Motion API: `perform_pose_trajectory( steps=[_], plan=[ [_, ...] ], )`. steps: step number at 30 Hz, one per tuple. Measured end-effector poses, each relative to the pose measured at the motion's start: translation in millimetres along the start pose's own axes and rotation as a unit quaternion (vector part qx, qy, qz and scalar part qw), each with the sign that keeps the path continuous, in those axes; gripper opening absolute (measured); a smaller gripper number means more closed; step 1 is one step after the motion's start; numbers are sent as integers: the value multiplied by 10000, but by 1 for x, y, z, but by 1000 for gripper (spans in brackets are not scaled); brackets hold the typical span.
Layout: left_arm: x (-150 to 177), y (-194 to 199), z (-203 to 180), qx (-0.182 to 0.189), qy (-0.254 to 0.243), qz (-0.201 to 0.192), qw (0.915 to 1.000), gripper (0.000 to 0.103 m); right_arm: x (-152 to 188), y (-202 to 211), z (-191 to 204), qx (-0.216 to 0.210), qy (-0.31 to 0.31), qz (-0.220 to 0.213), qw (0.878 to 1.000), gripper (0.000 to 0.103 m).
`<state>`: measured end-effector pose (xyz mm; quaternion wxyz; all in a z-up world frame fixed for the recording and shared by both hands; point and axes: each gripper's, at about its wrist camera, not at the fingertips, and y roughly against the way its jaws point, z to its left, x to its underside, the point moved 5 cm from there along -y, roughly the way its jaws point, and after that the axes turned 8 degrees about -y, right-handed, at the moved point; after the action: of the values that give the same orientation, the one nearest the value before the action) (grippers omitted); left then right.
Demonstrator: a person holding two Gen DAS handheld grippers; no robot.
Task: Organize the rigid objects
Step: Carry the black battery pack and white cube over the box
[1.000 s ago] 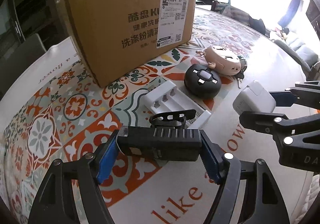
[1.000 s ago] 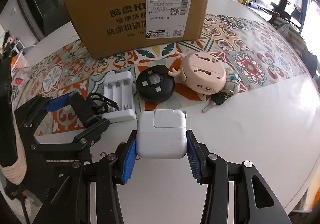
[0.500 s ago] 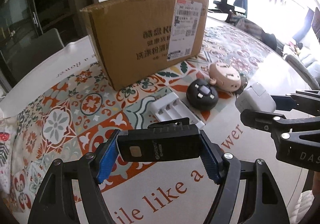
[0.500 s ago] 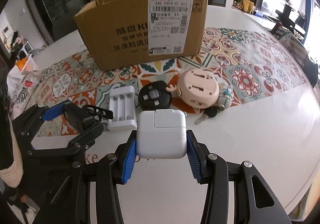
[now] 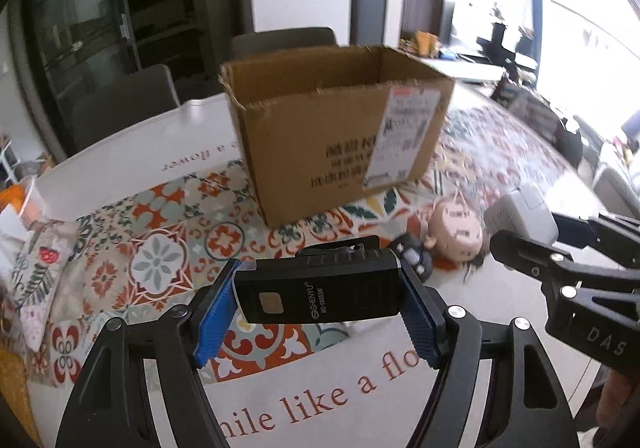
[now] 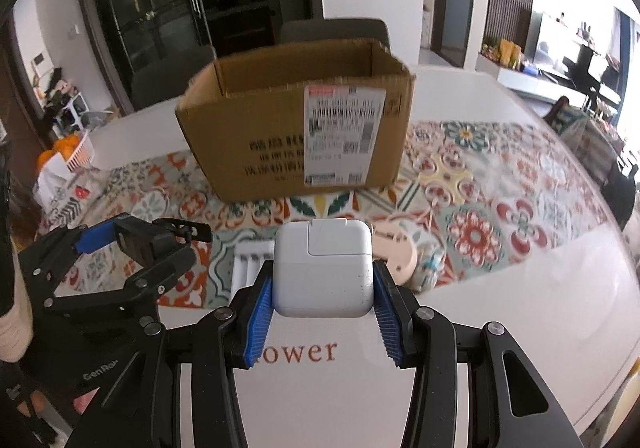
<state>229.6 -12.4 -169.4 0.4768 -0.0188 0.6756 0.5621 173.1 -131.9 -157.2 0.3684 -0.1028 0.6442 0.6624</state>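
My left gripper [image 5: 316,312] is shut on a black rectangular device [image 5: 318,290] with a clip and holds it well above the table. It also shows in the right wrist view [image 6: 148,242]. My right gripper [image 6: 322,312] is shut on a white power adapter [image 6: 324,270], also raised; it also shows in the left wrist view [image 5: 520,211]. An open cardboard box [image 6: 296,135] stands ahead on the patterned tablecloth [image 6: 472,199]. A white battery charger [image 6: 250,264], a black round gadget [image 5: 412,258] and a pink round toy [image 5: 456,234] lie below, partly hidden.
The box also shows in the left wrist view [image 5: 340,127]. A printed pouch [image 5: 40,268] lies at the table's left edge. A basket of oranges [image 6: 68,151] stands off the far left. Chairs [image 5: 124,103] stand behind the table [image 6: 540,308].
Both grippers have risen with their objects and tilted up. The box's open top has come into sight and the items on the table have dropped lower in view.
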Motion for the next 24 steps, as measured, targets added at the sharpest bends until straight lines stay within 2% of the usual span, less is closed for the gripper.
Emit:
perform_pose_trajectory(
  steps=[8,19,24],
  plan=[
    [-28,25,3,-314,392,-111,9987,74,-34,19,-6,-203,187,-351,9990,46],
    [-66,49,0,-589,558,-417,9958,74,-73,42,-9,-514,397,-635,9959,46],
    [-82,53,-1,-704,586,-425,9949,74,-90,44,-10,-613,511,-757,9939,46]
  ],
)
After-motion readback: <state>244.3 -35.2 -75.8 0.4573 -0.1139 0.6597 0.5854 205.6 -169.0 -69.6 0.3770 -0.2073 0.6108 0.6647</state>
